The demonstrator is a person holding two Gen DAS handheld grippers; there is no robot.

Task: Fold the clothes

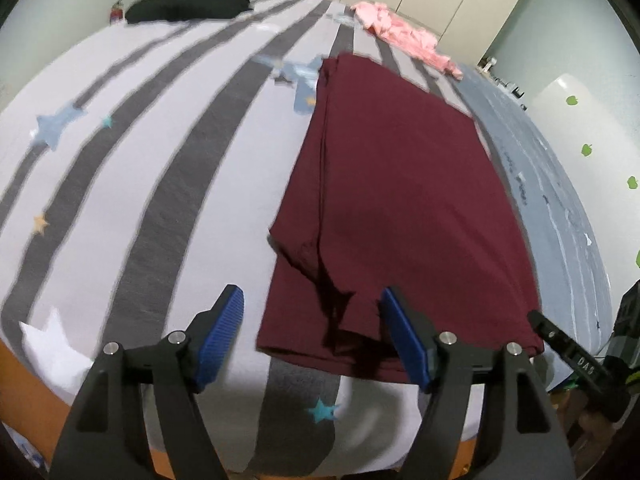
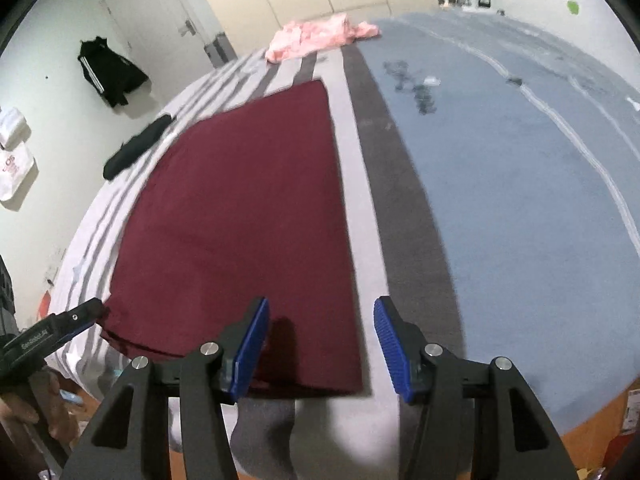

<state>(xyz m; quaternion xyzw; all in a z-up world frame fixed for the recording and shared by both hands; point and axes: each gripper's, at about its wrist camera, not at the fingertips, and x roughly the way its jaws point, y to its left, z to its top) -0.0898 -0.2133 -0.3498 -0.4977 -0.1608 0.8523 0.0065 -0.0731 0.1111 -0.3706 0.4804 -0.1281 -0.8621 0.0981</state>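
Both grippers, left gripper (image 1: 312, 340) and right gripper (image 2: 320, 350), jaws wide and holding nothing, hover over the near hem of the maroon shirt (image 1: 400, 208), lower centre on the striped bedsheet (image 1: 160, 184); looks mid-fold, next move: pinch near corners.

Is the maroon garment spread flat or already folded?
Partly folded: the maroon garment lies as a narrow rectangle with layered edges and a tucked sleeve along its left side.

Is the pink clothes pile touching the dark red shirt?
Apart. The right wrist view shows striped bedding between the pink pile and the dark red shirt.
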